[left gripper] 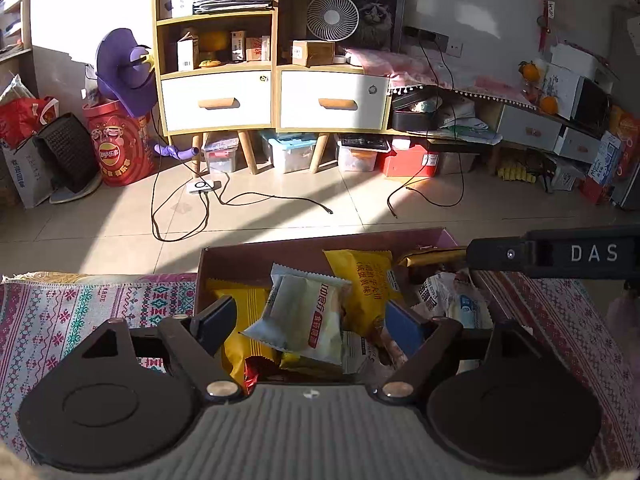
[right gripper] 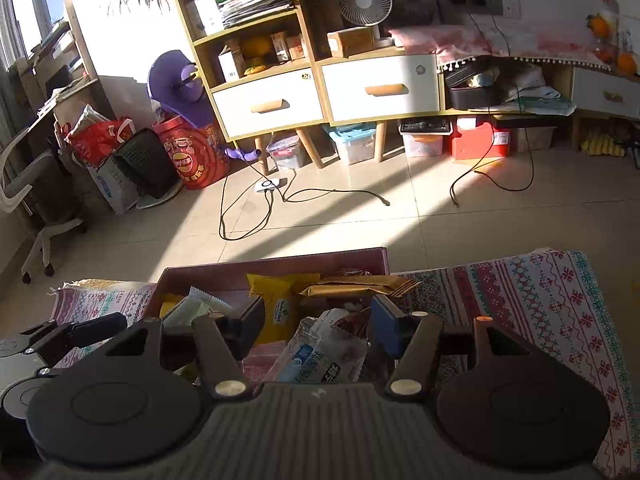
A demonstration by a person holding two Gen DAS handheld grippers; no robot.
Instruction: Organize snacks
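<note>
Tools (left gripper: 310, 322) hide box's (left gripper: 256, 254) near edge.

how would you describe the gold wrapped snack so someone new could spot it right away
Find the brown cardboard box on the patterned tablecloth. Look at its far right corner, where the gold wrapped snack lies across the rim. It is a long, flat, metallic gold bar, unlike the bright yellow packet and the white pouches beside it.

One cardboard box (left gripper: 248, 258) on one patterned cloth (left gripper: 100, 304). Inside: two yellow packets (left gripper: 368, 284), one white packet (left gripper: 304, 320), one gold wrapper (left gripper: 432, 258); remaining wrappers overlap, number uncertain. Far side: two white drawers (left gripper: 216, 100), one fan (left gripper: 333, 17).
</note>
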